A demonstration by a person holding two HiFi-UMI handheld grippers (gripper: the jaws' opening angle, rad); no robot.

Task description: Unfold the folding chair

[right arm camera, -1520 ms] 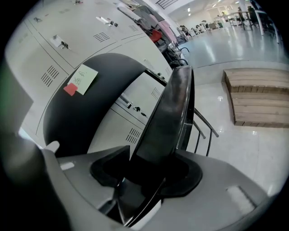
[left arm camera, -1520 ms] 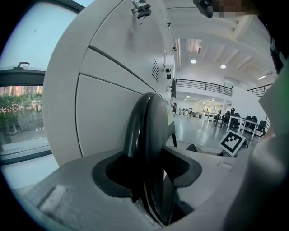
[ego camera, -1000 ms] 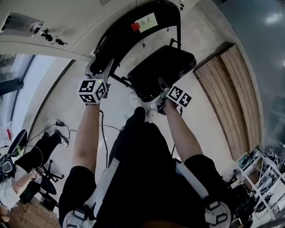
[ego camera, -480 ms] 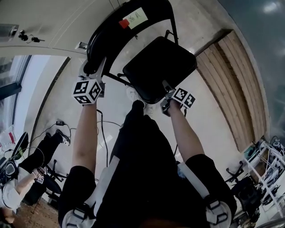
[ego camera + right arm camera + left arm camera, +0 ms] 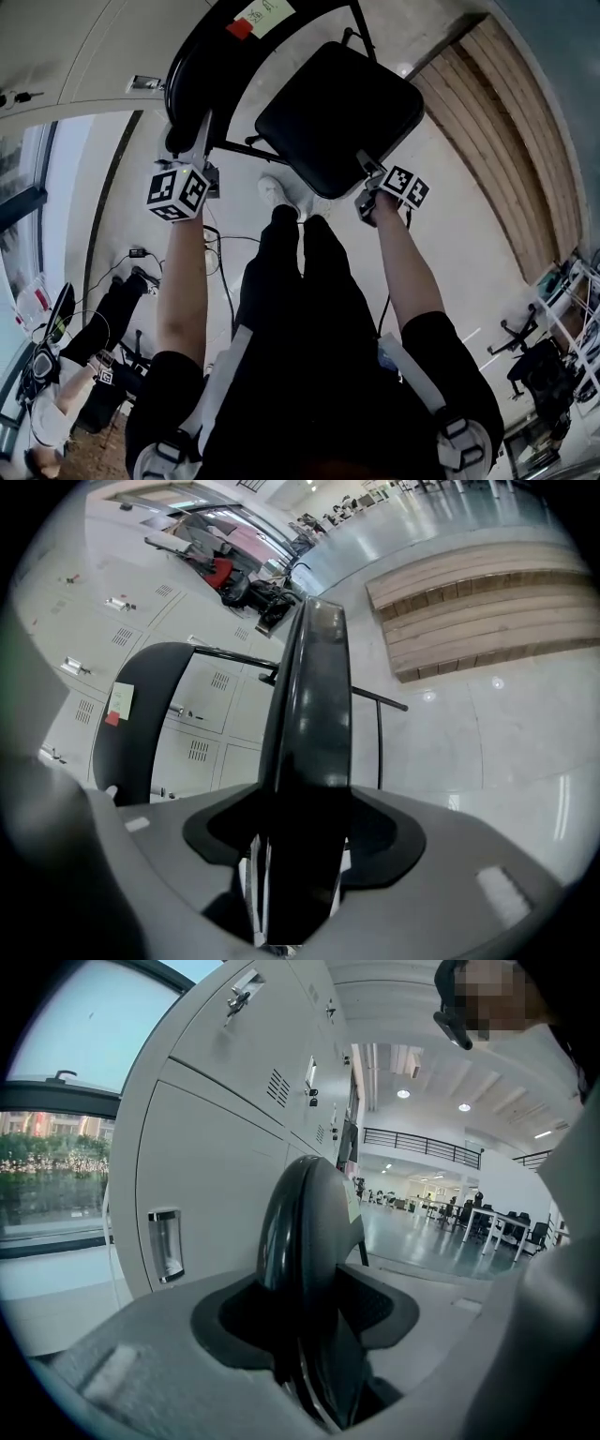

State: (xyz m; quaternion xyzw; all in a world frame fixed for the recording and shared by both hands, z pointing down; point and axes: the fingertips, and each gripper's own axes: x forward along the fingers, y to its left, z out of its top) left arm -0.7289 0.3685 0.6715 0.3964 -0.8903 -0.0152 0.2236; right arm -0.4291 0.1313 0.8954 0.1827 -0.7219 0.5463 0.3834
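Swinging down from its tilted position a second ago, the seat (image 5: 356, 103) of the folding chair (image 5: 319, 112) now lies broad and nearly flat in the head view. Both hands have shifted with it.

In that view the chair stands on the pale floor (image 5: 469, 281), near its edge along the lockers (image 5: 84, 47) and beside the wooden platform (image 5: 506, 141). The left gripper (image 5: 192, 141) sits on the lower end of the curved black backrest (image 5: 202, 66), which carries a paper label (image 5: 262, 13). The right gripper (image 5: 370, 173) is at the seat's near corner. The person's legs stand just behind the chair.

In the left gripper view, the backrest's rim (image 5: 300, 1241) rises between the jaws and fills the gap, so they are clamped on it. Grey locker doors (image 5: 216, 1147) stand just beyond.

In the right gripper view, the seat's edge (image 5: 309, 714) runs upright through the jaws. They have just been widening, yet the seat still fills the space between them and appears pinched. The backrest (image 5: 131, 714) curves at the left, and the platform's planks (image 5: 478, 611) lie at the upper right.
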